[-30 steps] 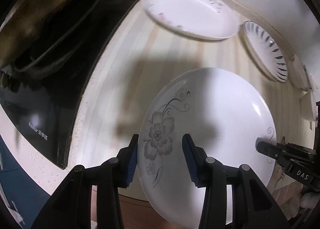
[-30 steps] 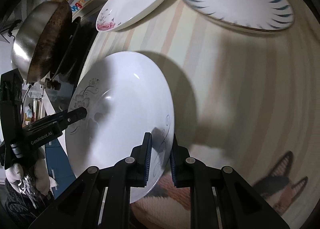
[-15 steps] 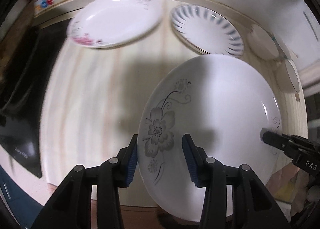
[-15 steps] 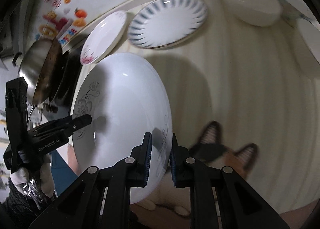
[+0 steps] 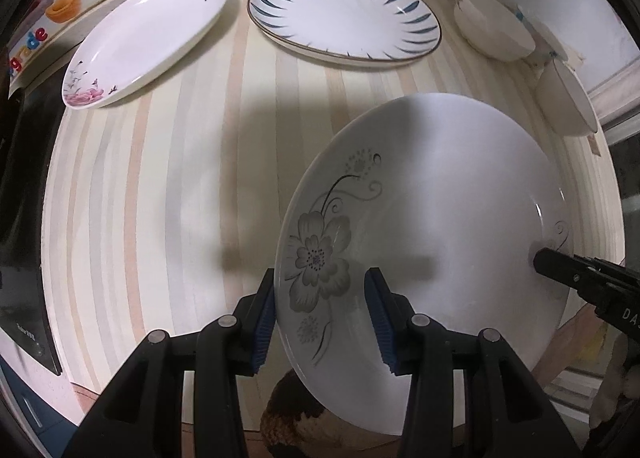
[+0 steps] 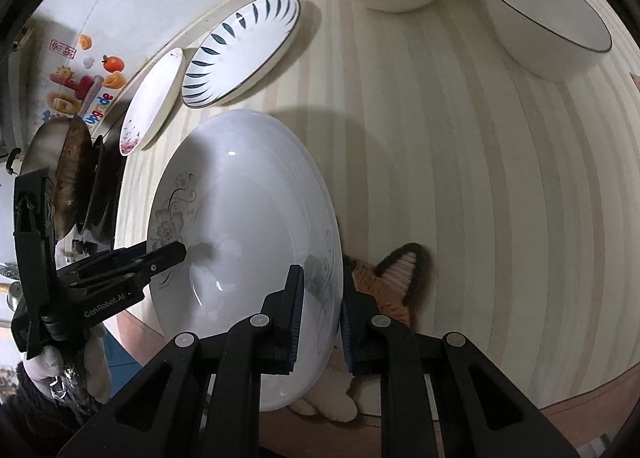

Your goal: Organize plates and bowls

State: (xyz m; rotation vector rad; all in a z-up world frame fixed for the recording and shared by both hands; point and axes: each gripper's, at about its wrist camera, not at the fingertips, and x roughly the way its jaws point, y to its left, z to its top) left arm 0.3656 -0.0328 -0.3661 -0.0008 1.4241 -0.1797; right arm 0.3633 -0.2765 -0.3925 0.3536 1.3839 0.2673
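Left gripper (image 5: 320, 312) clamps the flowered plate (image 5: 432, 226) at its 9 o'clock rim; right gripper (image 6: 320, 312) clenches the 3 o'clock rim. Plate held tilted above the striped counter (image 5: 160, 178); blue-leaf plate (image 5: 344, 18) lies at 12 o'clock.

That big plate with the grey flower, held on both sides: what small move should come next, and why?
Probably carry the flower plate a little further toward the blue-striped plate, then lower it. The left hand-held gripper and the right hand-held gripper each clamp an opposite rim, and the plate hangs tilted above the striped counter, so it needs somewhere to land; stacking plates together looks sensible.
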